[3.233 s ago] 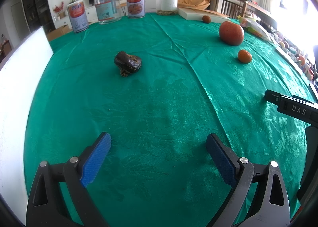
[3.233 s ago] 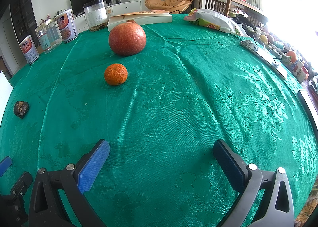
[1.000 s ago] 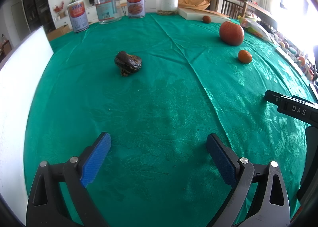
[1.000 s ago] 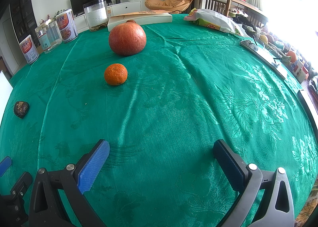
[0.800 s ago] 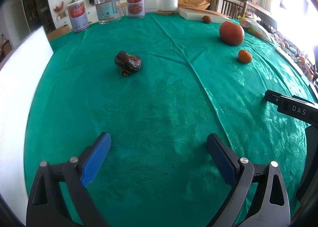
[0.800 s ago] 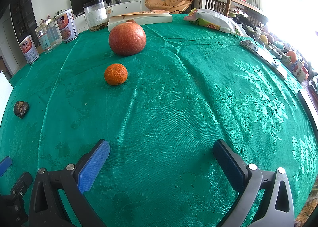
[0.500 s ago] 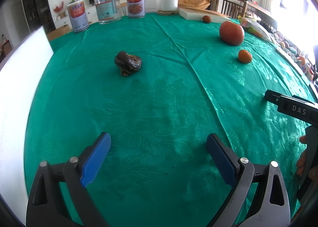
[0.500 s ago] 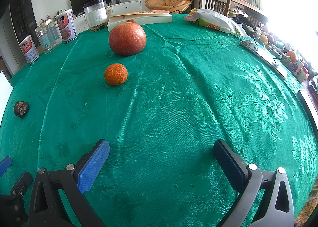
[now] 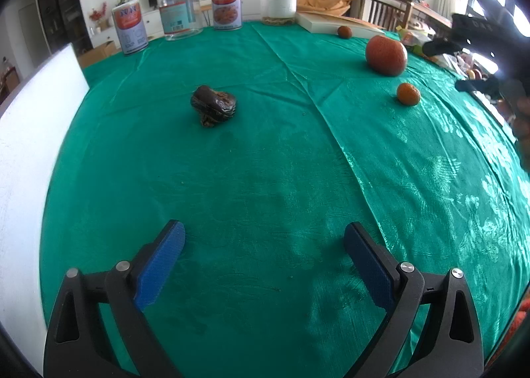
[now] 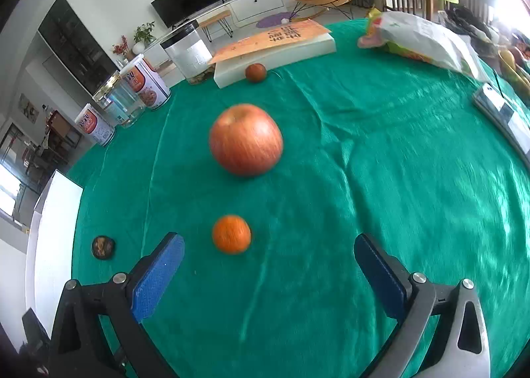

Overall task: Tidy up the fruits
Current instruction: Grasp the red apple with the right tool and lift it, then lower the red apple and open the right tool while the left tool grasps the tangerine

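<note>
Fruit lies scattered in the left wrist view: a dark shrivelled fruit (image 9: 213, 106) sits mid-cloth, well ahead of the left gripper (image 9: 263, 260), whose jaws stand wide and empty above the green tablecloth (image 9: 265, 179).

In the right wrist view the right gripper (image 10: 268, 265) is also wide and empty, with the tangerine (image 10: 231, 234) just ahead between its fingers and the apple (image 10: 245, 139) beyond. Round fruit on slick, creased cloth — an off-centre close would likely nudge the tangerine and send it rolling away.

Left gripper (image 9: 264, 244) gaped over green tablecloth (image 9: 265, 179) — dark shrivelled fruit (image 9: 213, 106) mid-table; apple (image 9: 386, 55), orange (image 9: 408, 94) near right edge.
</note>
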A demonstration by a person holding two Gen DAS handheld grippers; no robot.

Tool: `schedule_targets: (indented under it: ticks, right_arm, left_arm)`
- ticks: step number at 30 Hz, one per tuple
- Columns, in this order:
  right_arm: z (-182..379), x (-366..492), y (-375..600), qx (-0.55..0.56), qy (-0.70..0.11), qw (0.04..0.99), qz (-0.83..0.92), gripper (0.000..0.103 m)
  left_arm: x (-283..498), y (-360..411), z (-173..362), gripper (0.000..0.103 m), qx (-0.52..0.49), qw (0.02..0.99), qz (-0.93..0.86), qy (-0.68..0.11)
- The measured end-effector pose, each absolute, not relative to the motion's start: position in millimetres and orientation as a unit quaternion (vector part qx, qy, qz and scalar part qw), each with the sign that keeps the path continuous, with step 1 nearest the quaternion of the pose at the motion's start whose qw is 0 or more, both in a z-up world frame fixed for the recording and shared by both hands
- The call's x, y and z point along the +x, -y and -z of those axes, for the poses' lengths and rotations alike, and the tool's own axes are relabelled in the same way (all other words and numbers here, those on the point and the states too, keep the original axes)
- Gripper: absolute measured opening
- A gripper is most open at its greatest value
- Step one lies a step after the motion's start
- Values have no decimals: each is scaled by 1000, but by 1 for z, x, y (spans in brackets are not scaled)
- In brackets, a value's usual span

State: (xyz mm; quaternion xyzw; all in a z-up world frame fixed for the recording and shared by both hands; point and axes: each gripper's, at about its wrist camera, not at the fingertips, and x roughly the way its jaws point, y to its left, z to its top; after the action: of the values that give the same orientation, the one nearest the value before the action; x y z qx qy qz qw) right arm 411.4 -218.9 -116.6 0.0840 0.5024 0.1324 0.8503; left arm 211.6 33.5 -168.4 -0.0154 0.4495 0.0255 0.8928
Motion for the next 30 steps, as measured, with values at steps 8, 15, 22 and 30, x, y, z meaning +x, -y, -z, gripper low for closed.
schedule_targets:
  ticks: [8, 15, 22, 30]
  right_arm:
    - [137, 495, 165, 5, -551, 827, -111, 87]
    - [131, 483, 187, 14, -535, 838, -102, 70]
    - [100, 402, 239, 15, -512, 853, -99, 70]
    - [144, 290, 261, 3, -529, 844, -88, 71]
  left_arm:
    - [211, -34, 168, 98, -15, 893, -25, -449]
    - [211, -34, 168, 98, -16, 893, -25, -449]
    - [211, -34, 168, 98, -15, 893, -26, -449]
    - [211, -34, 168, 98, -15, 893, -26, -449]
